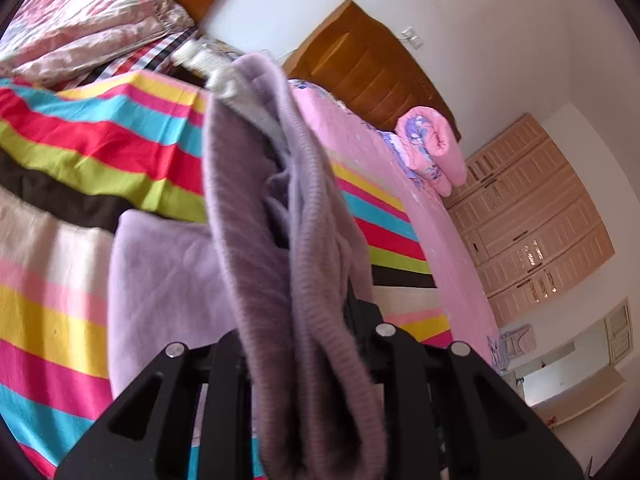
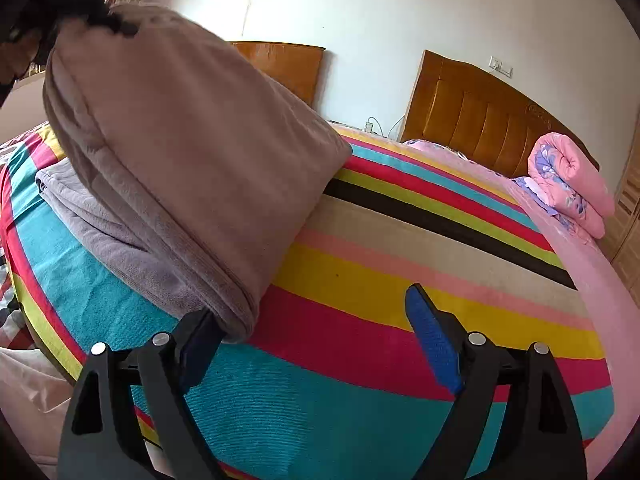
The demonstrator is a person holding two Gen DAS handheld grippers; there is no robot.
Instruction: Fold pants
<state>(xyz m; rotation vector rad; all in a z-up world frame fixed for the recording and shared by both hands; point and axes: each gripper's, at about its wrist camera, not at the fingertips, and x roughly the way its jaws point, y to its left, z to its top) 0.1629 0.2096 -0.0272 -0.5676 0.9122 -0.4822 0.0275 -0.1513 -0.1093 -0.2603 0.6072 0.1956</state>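
In the left wrist view the left gripper (image 1: 304,360) is mostly buried: bunched mauve pants (image 1: 280,240) hang over its middle, so neither fingertip shows and the pads cannot be seen — only the black arms at the bottom edge. The fabric is blurred up close, and which part of the garment this is cannot be told. In the right wrist view the pants (image 2: 180,152) run out of frame at top left, their upper end hidden behind a dark shape (possibly hair). The right gripper (image 2: 320,344) has its left finger (image 2: 196,344) partly covered by the fabric's lower corner — touching or just behind, unclear. The striped bedspread (image 2: 360,280) is cut off below.
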